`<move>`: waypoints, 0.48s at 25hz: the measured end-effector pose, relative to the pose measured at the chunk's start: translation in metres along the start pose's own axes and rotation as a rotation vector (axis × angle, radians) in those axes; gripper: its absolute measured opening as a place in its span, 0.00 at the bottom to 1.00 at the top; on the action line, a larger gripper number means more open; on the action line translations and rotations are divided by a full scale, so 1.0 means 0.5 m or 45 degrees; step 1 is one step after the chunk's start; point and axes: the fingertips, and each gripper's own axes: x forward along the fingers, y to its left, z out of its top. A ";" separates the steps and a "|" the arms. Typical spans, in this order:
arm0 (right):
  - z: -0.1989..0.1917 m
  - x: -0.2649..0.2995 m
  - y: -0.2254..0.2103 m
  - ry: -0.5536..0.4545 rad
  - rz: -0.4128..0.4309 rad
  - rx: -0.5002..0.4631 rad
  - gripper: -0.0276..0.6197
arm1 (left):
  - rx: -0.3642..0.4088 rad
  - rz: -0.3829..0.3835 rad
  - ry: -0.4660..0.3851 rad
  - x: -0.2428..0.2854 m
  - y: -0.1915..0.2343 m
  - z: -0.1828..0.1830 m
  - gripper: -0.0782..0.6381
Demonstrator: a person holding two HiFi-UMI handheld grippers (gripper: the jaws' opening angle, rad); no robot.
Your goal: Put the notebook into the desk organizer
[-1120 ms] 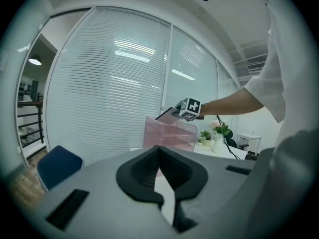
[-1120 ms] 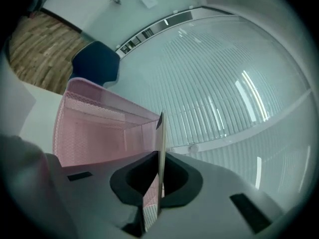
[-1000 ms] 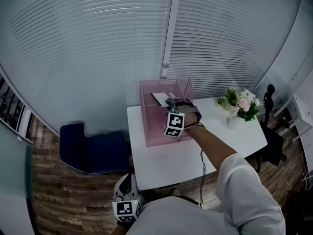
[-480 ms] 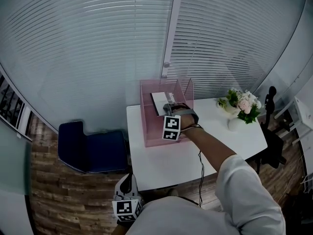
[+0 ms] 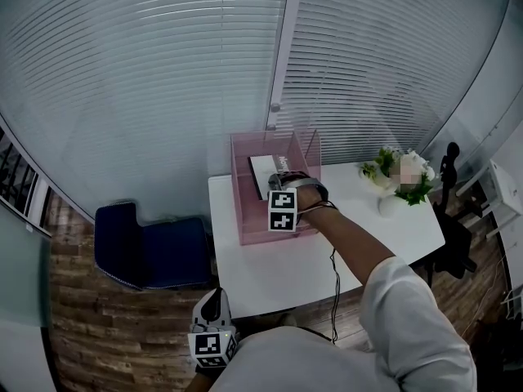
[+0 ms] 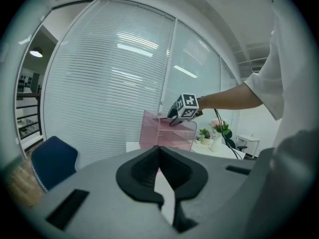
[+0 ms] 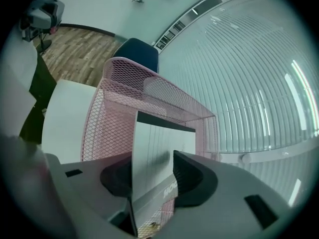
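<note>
The right arm (image 5: 347, 242) stretches out over the white worktop (image 5: 270, 280), with the right claw (image 7: 153, 176) tipped steeply down into the pink wire-mesh organizer (image 7: 117, 96). The left claw (image 6: 159, 151) is held low by the body, its dark pads pressed together on nothing. Only the right gripper view shows the flat, pale, dark-edged notebook (image 7: 154, 143) standing upright inside the organizer between the right claw's jaws, which have just been opening and stand spread around it without pinching it.

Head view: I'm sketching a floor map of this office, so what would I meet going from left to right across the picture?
blue chair → pink mesh desk organizer → white vase of flowers
</note>
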 end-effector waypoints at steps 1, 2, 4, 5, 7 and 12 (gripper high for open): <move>0.002 -0.002 0.000 -0.004 0.016 -0.003 0.36 | 0.000 0.000 0.002 -0.001 0.000 -0.001 0.12; 0.004 -0.005 -0.001 -0.008 0.036 -0.004 0.38 | -0.001 0.001 0.004 -0.001 0.000 -0.001 0.12; 0.004 -0.010 -0.002 -0.011 0.083 -0.002 0.43 | -0.001 0.002 0.004 -0.002 0.000 0.000 0.12; 0.004 -0.012 -0.001 -0.011 0.108 -0.002 0.46 | -0.001 0.004 0.004 -0.003 0.000 -0.001 0.12; 0.003 -0.018 0.003 -0.011 0.165 -0.004 0.51 | -0.002 0.007 0.002 -0.003 0.002 -0.002 0.12; 0.006 -0.035 0.014 -0.043 0.257 0.022 0.53 | -0.002 0.017 0.008 -0.002 0.008 -0.005 0.12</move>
